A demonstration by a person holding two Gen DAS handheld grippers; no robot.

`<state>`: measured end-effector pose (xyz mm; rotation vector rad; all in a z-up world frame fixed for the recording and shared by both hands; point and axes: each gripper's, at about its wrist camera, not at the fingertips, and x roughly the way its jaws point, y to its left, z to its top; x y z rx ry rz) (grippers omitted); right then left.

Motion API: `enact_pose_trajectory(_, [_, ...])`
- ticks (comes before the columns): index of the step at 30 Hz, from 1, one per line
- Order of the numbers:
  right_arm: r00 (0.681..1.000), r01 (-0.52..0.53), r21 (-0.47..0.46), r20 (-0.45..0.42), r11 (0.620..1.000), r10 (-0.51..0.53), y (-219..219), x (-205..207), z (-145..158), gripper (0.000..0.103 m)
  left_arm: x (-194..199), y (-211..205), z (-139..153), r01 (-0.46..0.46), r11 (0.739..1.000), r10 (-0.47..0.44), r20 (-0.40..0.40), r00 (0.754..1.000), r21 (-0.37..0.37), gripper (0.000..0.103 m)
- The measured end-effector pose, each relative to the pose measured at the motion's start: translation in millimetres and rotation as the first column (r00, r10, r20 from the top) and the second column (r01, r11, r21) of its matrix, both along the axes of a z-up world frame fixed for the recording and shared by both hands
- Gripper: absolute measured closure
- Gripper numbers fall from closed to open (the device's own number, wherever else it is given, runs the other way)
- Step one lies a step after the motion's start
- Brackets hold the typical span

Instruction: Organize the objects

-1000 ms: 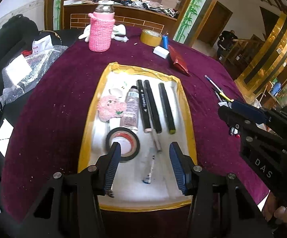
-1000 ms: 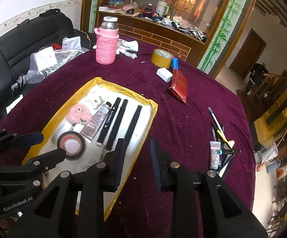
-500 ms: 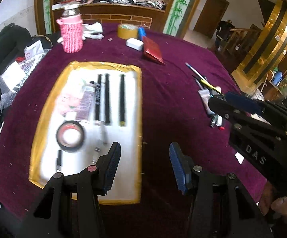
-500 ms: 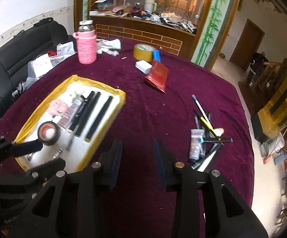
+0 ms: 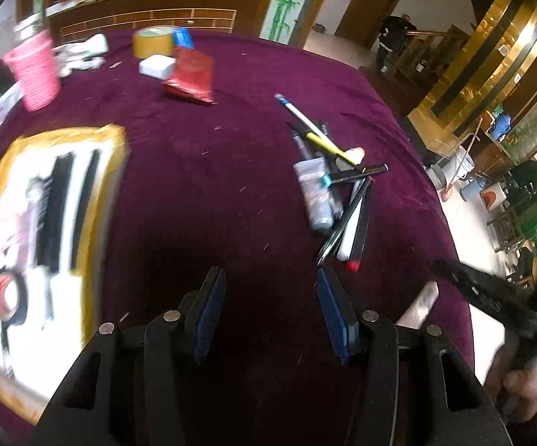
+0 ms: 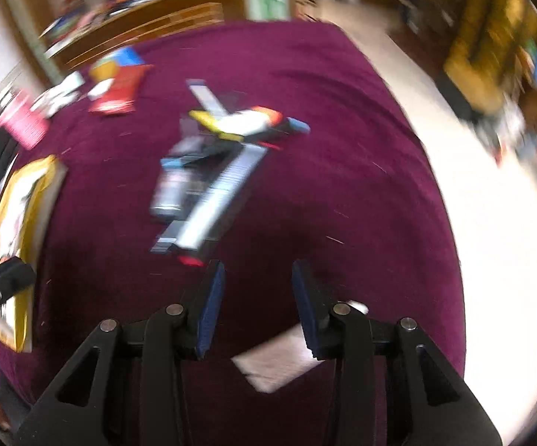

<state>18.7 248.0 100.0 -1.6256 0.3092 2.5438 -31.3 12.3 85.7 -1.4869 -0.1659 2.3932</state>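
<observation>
A pile of pens and tubes (image 5: 328, 189) lies on the purple tablecloth, right of centre; it shows blurred in the right wrist view (image 6: 209, 171). A gold-rimmed white tray (image 5: 116, 171) at the left holds black pens, a tube and a roll of black tape (image 5: 8, 297). My left gripper (image 5: 270, 312) is open and empty, above bare cloth between tray and pile. My right gripper (image 6: 255, 304) is open and empty, just short of the pile; it also shows at the right edge of the left wrist view (image 5: 491, 297).
At the back stand a pink knitted bottle (image 5: 34, 70), a yellow tape roll (image 5: 153, 41), a white box (image 5: 157, 67) and a red packet (image 5: 190, 74). A white paper (image 6: 276, 364) lies under my right gripper. The table's edge (image 6: 450, 223) drops to the floor on the right.
Both grippers have swung right, away from the tray and toward the pile of pens. Both stay open and empty. The right wrist view is now motion-blurred.
</observation>
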Motion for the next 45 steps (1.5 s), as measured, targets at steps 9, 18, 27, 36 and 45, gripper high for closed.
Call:
enact_pose_trajectory(9, [0.997,0.073,-0.023,0.027,0.997,-0.072,54.1,25.5,-10.0,0.067,-65.5,58.6,-37.4,0.042,0.998,-0.043,-0.015,0.999,-0.044,0.058])
enact_pose_trajectory(18, [0.996,0.079,-0.034,0.050,0.996,-0.077,68.7,35.5,-21.0,0.067,-90.2,77.5,-65.4,0.063,0.996,-0.060,0.042,0.997,-0.058,0.058])
enact_pose_trajectory(27, [0.993,0.103,-0.056,0.061,0.993,-0.099,78.5,35.4,-26.7,0.067,-67.0,96.7,-46.8,0.203,0.974,-0.205,-0.003,0.979,-0.096,0.058])
enact_pose_trajectory(36, [0.995,0.085,-0.057,0.061,0.995,-0.081,75.6,33.1,-27.3,0.067,-31.5,142.0,-42.4,0.433,0.900,-0.432,0.046,0.901,-0.037,0.068])
enact_pose_trajectory(45, [0.994,0.094,-0.052,0.059,0.994,-0.091,81.6,35.1,-27.1,0.067,-58.6,104.9,-47.4,0.290,0.952,-0.285,0.061,0.956,-0.093,0.074])
